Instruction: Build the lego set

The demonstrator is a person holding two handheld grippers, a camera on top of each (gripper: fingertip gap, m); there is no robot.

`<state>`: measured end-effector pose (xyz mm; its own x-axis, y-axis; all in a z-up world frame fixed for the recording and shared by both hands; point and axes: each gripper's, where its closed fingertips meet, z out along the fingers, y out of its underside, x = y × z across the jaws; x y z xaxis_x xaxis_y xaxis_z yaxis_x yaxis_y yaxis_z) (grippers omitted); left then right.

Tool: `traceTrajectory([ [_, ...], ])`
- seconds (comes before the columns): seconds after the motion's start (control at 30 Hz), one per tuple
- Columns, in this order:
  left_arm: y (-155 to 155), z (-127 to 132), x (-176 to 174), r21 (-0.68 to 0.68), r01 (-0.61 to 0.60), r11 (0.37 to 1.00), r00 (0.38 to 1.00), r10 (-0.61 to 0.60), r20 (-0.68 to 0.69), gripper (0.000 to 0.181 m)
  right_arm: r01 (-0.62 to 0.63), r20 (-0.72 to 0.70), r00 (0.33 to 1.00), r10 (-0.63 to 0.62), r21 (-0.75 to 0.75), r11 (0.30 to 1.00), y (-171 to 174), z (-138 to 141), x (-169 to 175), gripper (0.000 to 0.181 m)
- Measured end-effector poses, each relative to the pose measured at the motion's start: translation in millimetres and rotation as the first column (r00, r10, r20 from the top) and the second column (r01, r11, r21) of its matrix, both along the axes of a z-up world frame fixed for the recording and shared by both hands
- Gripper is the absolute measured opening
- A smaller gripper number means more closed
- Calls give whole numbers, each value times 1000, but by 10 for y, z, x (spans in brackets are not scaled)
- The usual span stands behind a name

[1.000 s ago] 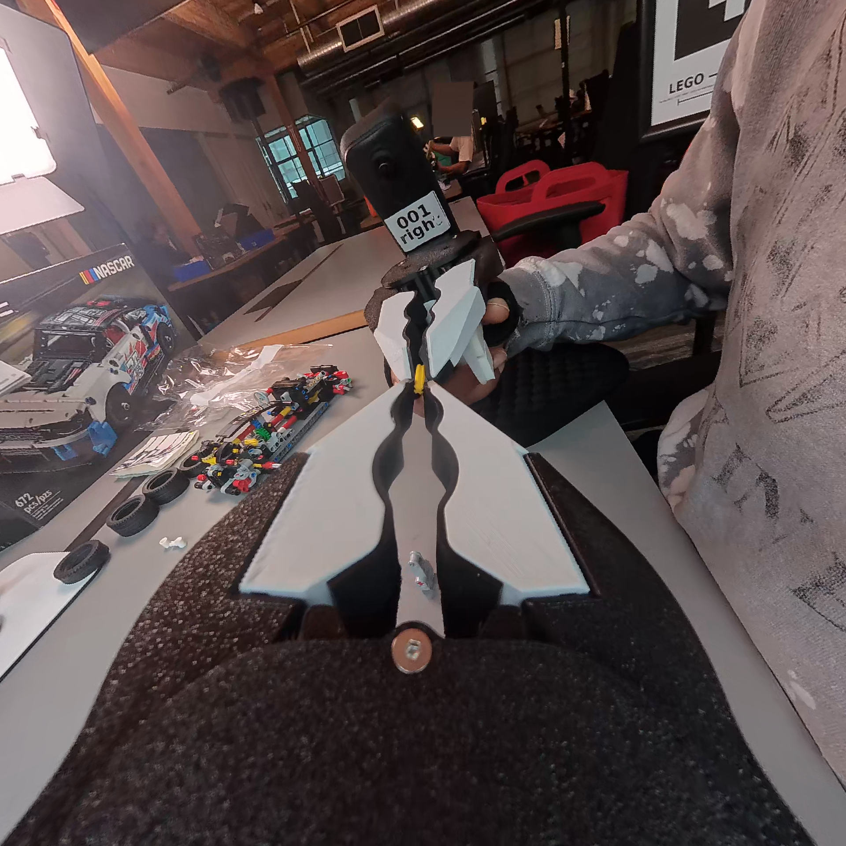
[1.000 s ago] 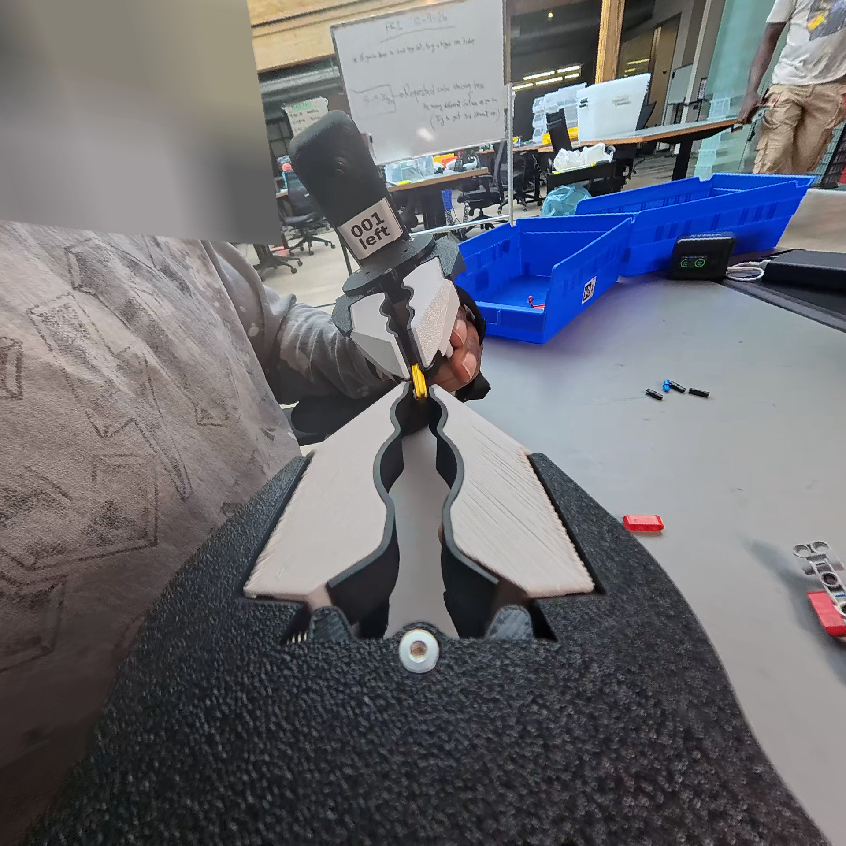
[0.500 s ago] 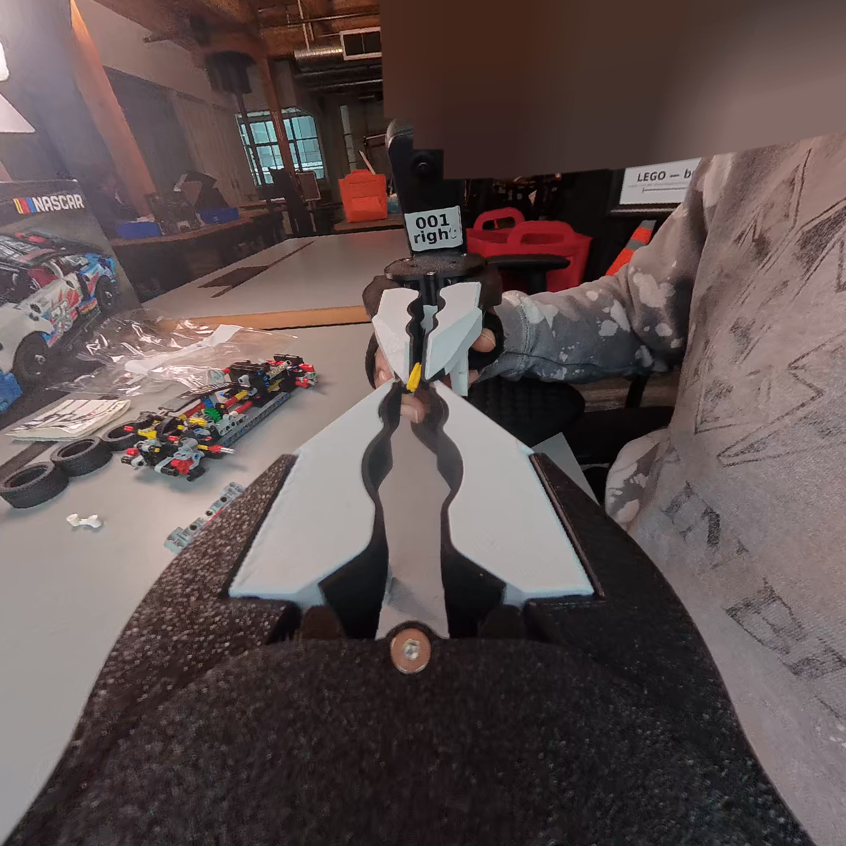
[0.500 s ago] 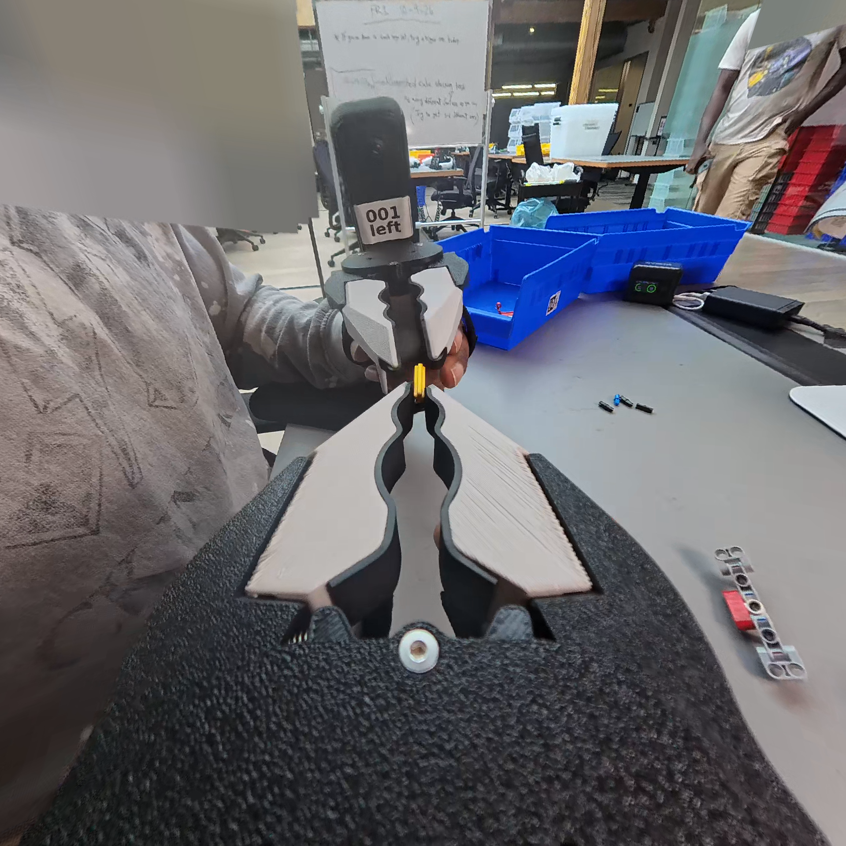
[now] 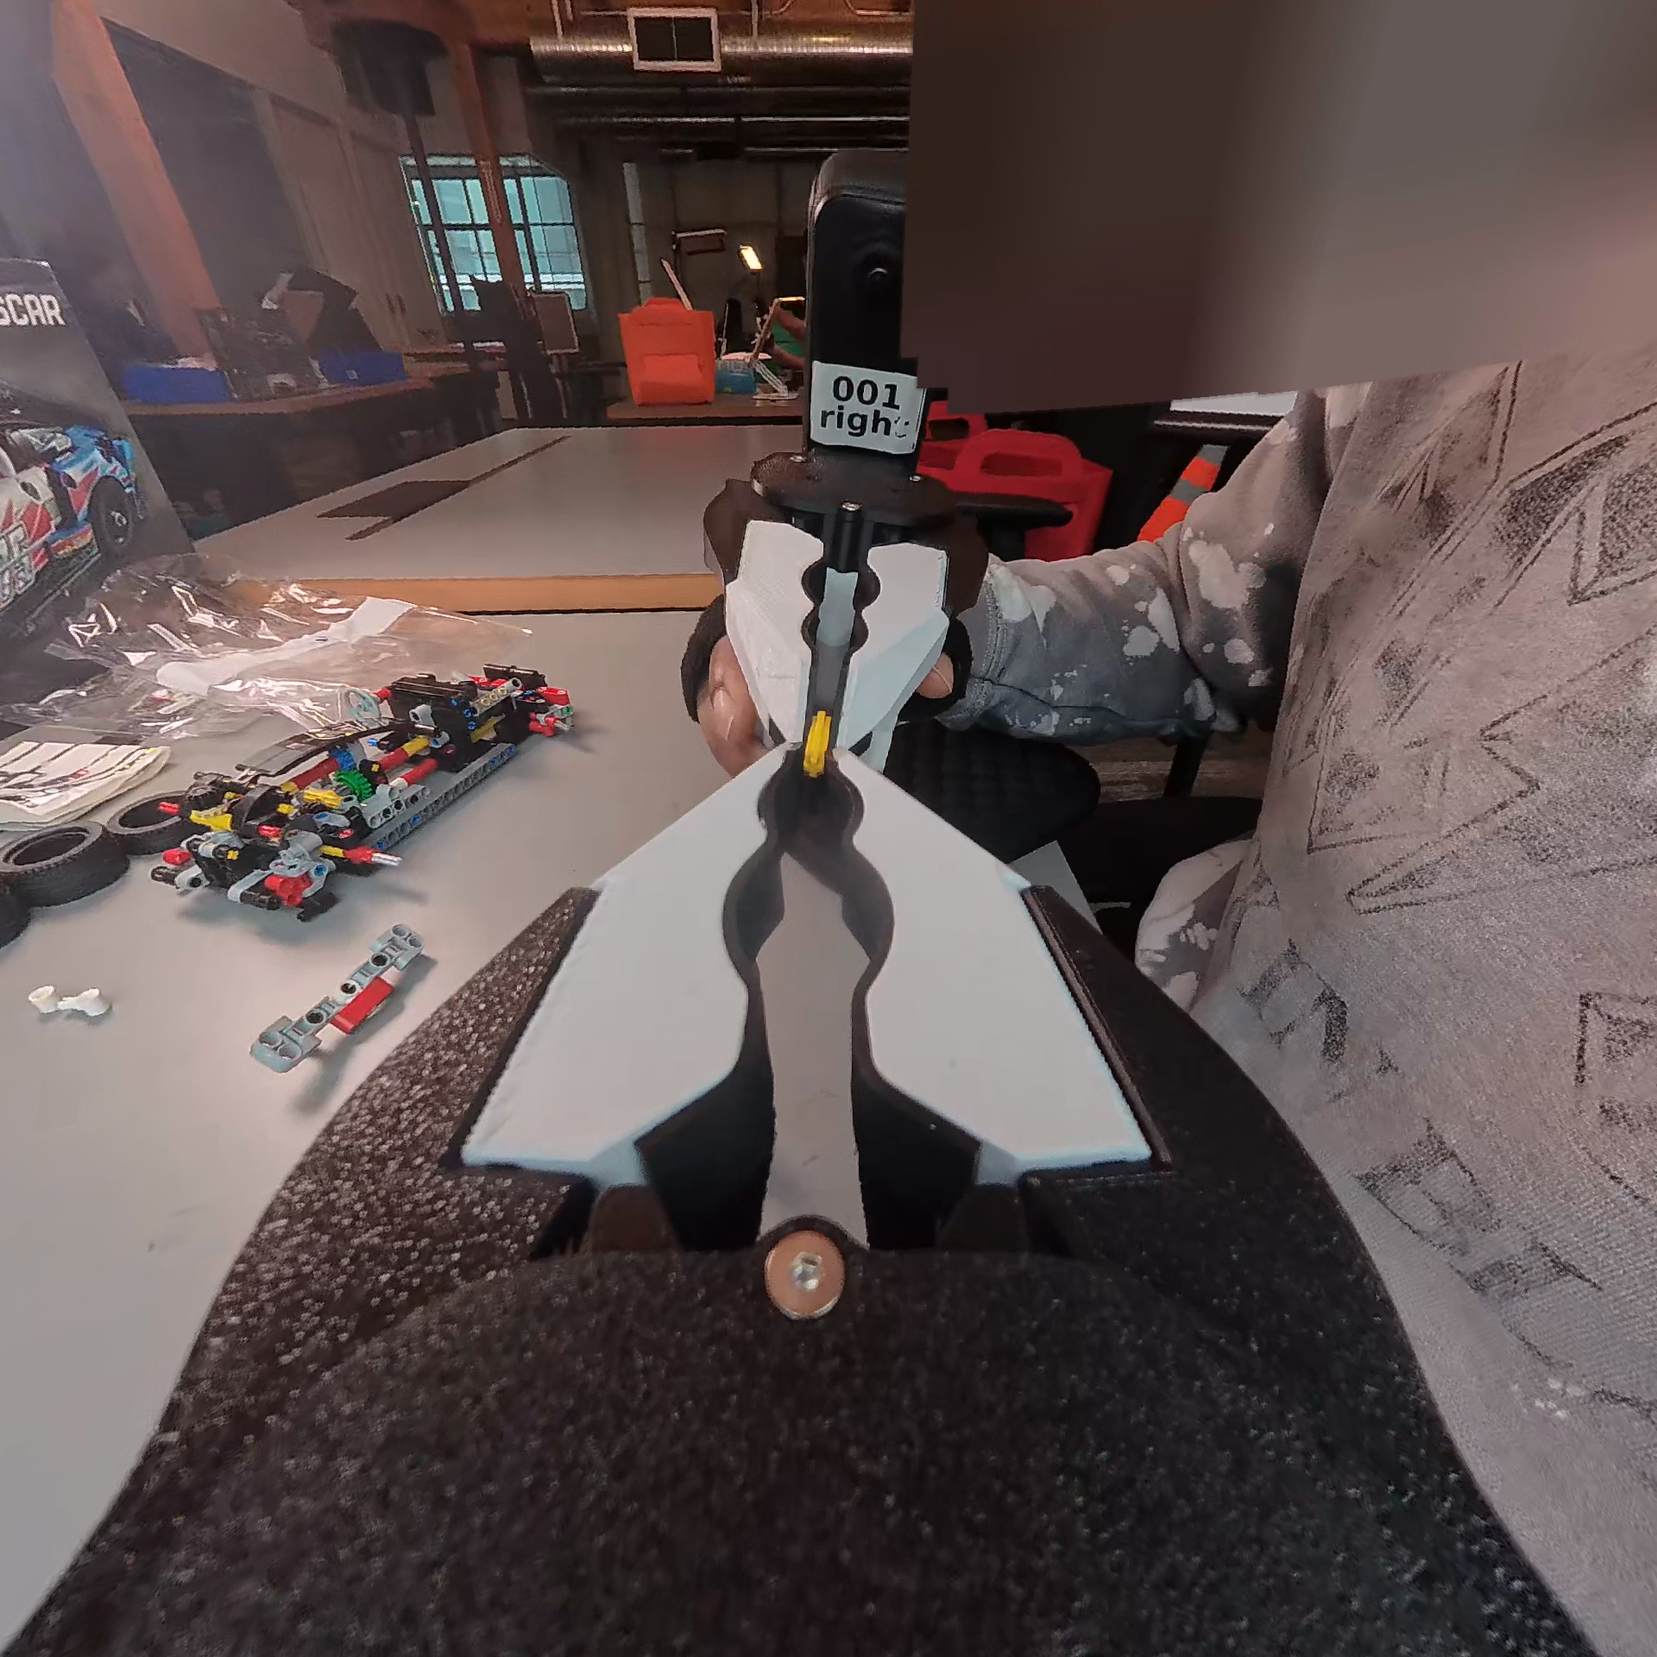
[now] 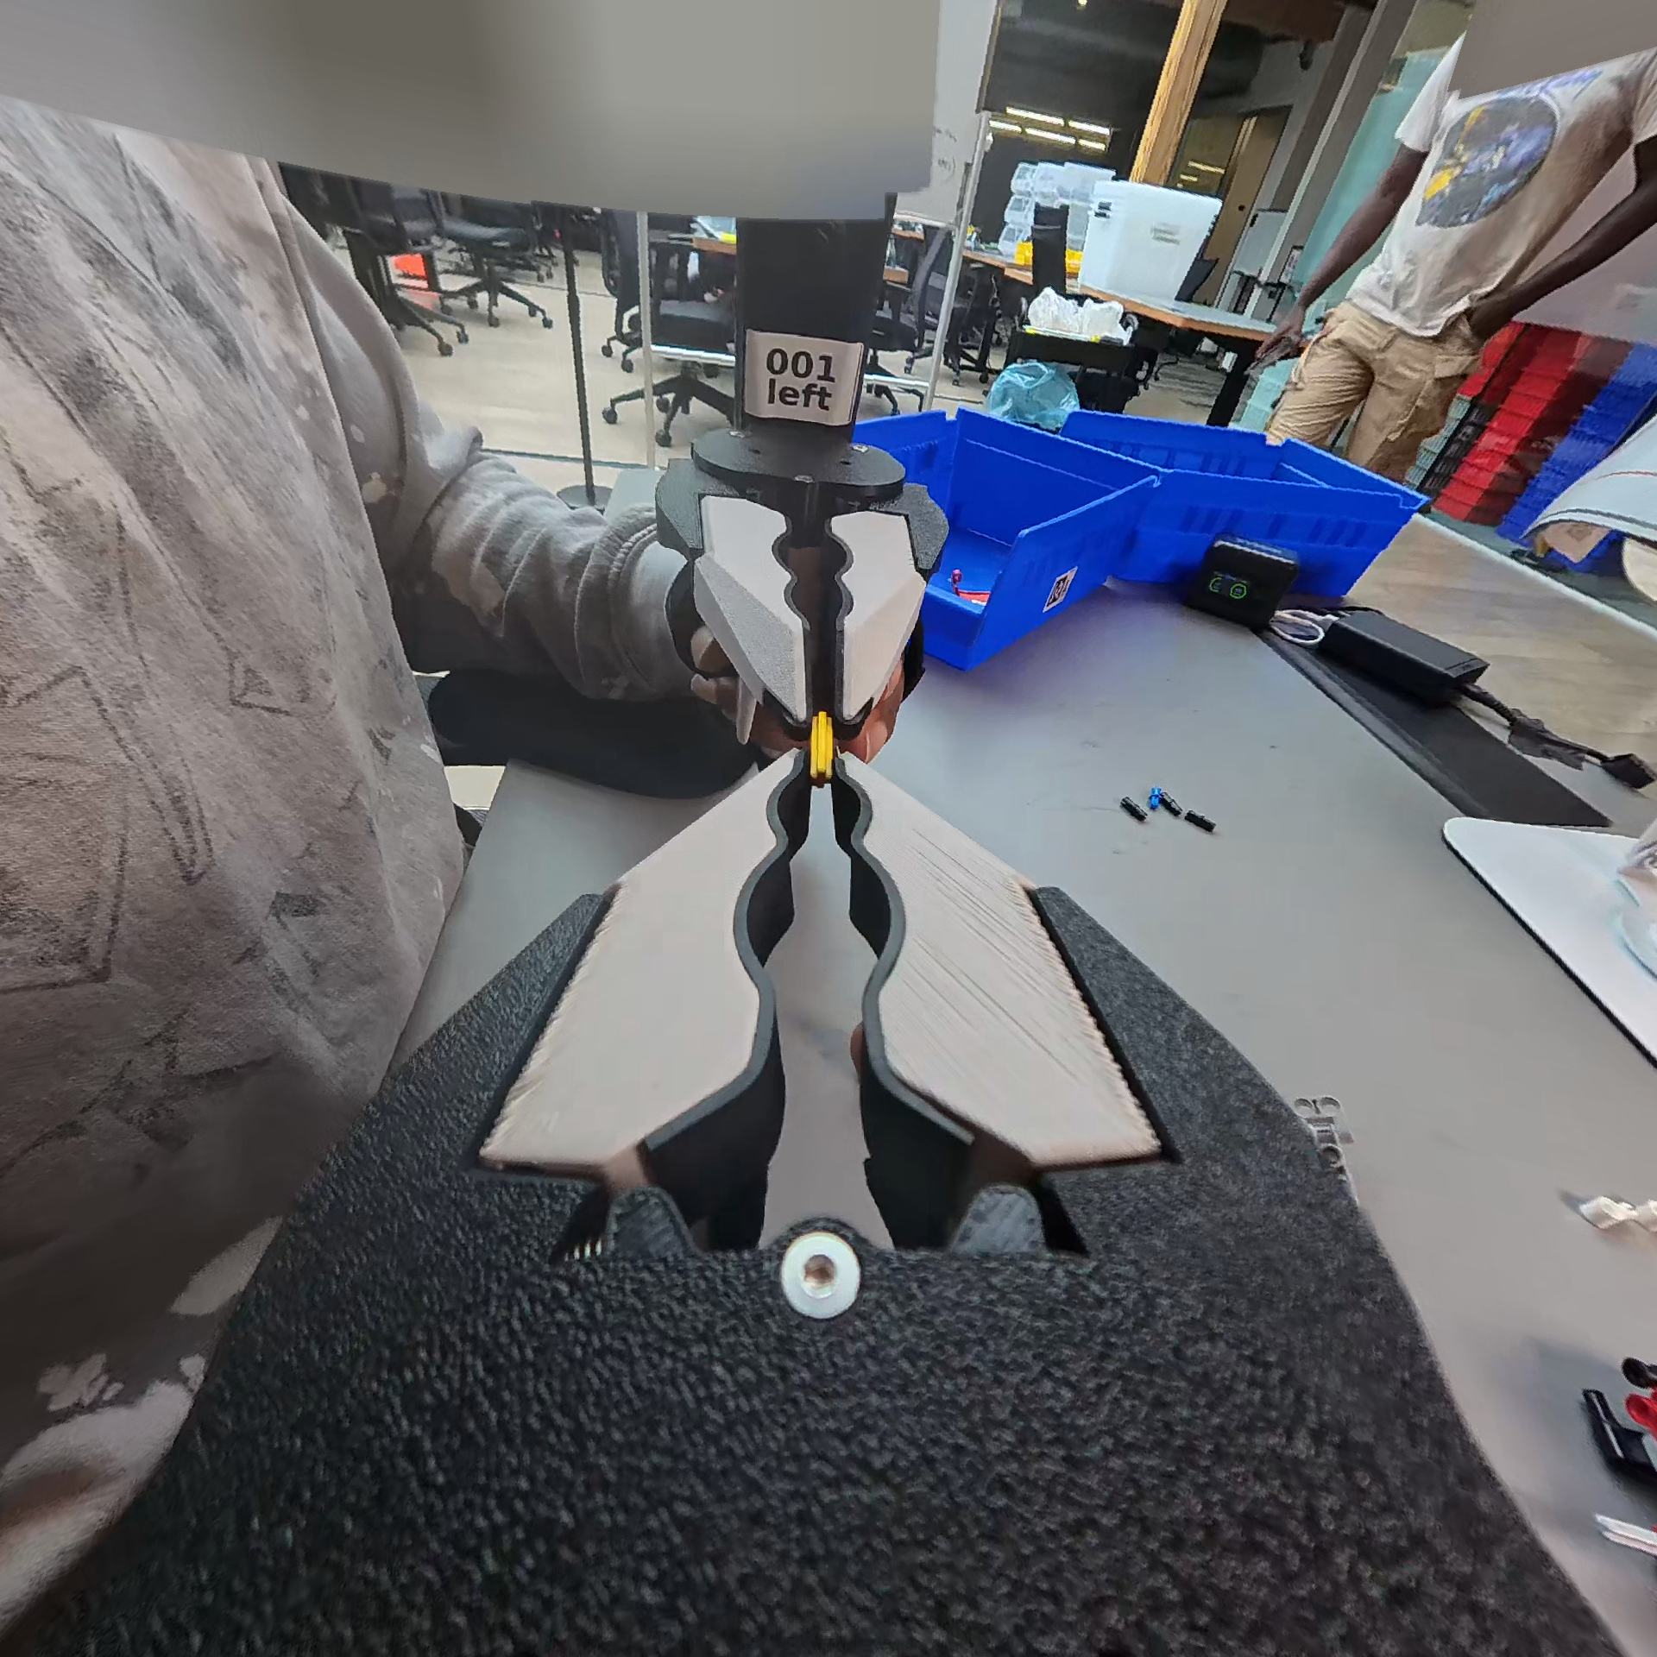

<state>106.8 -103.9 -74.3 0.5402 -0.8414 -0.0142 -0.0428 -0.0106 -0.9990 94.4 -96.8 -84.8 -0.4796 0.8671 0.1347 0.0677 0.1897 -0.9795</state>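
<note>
My two grippers meet tip to tip above the grey table (image 5: 556, 1031), in front of the person's chest. A small yellow lego pin (image 5: 814, 744) sits between the tips, and both pairs of fingers are closed on it. In the left wrist view my left gripper (image 5: 811, 769) is near and the right gripper (image 5: 818, 717) faces it, upright. In the right wrist view the pin (image 6: 819, 746) is pinched between my right gripper (image 6: 818, 773) and the left gripper (image 6: 818, 715). The part-built car chassis (image 5: 359, 789) lies on the table to the left.
A grey beam with a red piece (image 5: 341, 1000), a small white piece (image 5: 67, 1000), tyres (image 5: 63, 861), plastic bags (image 5: 224, 646) and the set's box (image 5: 54, 448) lie left. Blue bins (image 6: 1121, 520), black pins (image 6: 1166, 807) and a black device (image 6: 1242, 583) lie right. A person (image 6: 1435, 269) stands behind. Both grippers' tips are close together, under 4 cm apart. The small white piece (image 5: 67, 1000) sits 30 cm or so from the ends of my right fingers.
Both grippers have stayed tip to tip on the yellow pin while swinging together. Each now faces the other upright instead of tilted, and the box has slid towards the left edge of the left view.
</note>
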Motion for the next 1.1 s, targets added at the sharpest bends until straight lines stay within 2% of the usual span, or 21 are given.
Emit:
traceTrajectory([
  [0.33, -21, 21, 1, 16, 9, 1000, 1000, -9, -3, 3, 7, -36, 999, -7, 13, 1000, -36, 35, 6, 2],
  [0.67, -43, 90, -16, 27, 18, 999, 999, -19, 36, 3, 14, -57, 998, -14, -7, 1000, -96, 87, 14, 20],
  [1.1, -46, 87, -13, 28, 18, 999, 999, -19, 34, 3, -1, -82, 997, -2, -35, 999, -160, 179, 30, 5],
])
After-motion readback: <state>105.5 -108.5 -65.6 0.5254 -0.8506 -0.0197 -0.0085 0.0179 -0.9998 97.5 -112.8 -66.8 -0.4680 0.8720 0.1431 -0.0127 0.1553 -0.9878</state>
